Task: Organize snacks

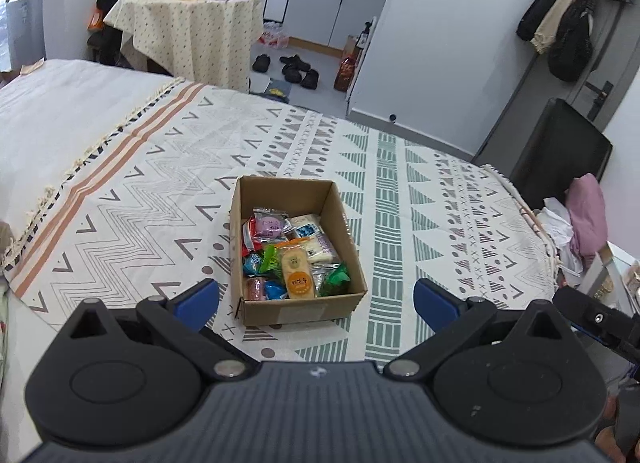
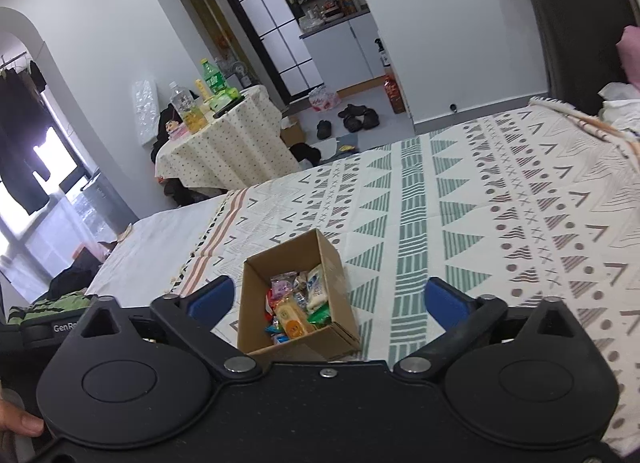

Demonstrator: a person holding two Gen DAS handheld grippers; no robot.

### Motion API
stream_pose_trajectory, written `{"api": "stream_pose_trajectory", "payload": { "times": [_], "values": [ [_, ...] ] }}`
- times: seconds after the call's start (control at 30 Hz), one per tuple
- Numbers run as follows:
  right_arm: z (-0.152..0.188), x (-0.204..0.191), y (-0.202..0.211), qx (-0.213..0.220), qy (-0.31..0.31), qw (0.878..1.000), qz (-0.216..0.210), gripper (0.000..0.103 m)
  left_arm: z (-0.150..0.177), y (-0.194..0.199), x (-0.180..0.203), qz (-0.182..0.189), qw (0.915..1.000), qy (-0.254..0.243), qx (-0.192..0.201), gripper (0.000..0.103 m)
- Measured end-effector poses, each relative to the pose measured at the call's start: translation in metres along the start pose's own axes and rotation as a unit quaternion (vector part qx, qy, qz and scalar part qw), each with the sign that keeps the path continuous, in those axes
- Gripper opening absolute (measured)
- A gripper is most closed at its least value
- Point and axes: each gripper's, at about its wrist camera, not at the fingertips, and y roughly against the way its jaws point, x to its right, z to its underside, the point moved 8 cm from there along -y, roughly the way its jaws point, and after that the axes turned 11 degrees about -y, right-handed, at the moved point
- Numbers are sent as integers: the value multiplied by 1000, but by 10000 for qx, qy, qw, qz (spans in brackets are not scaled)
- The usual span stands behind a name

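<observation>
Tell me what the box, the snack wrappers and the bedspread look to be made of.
Box: plain brown cardboard, matte, with folded flaps and raw cut edges.
Snack wrappers: most likely thin plastic film, glossy, some clear, catching glints of light and crinkled at the sealed ends.
Bedspread: seemingly woven cotton-like cloth, matte, with soft creases and a tasselled fringe along one edge.

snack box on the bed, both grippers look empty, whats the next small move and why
Probably pull both grippers back and stop. The cardboard box already holds the wrapped snacks, and no loose packet shows on the patterned blanket. The left gripper and right gripper both stand open with nothing between their pads.
</observation>
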Motion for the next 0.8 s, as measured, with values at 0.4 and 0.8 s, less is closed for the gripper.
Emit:
{"api": "stream_pose_trajectory", "payload": {
  "times": [0.4, 0.8],
  "values": [
    [20, 4, 45, 126, 317, 9991, 265, 103, 24, 38, 0, -71, 9991, -404, 44, 103],
    [35, 6, 76, 210, 446, 9983, 300, 103, 33, 68, -4, -178, 9969, -724, 249, 103]
  ]
}}
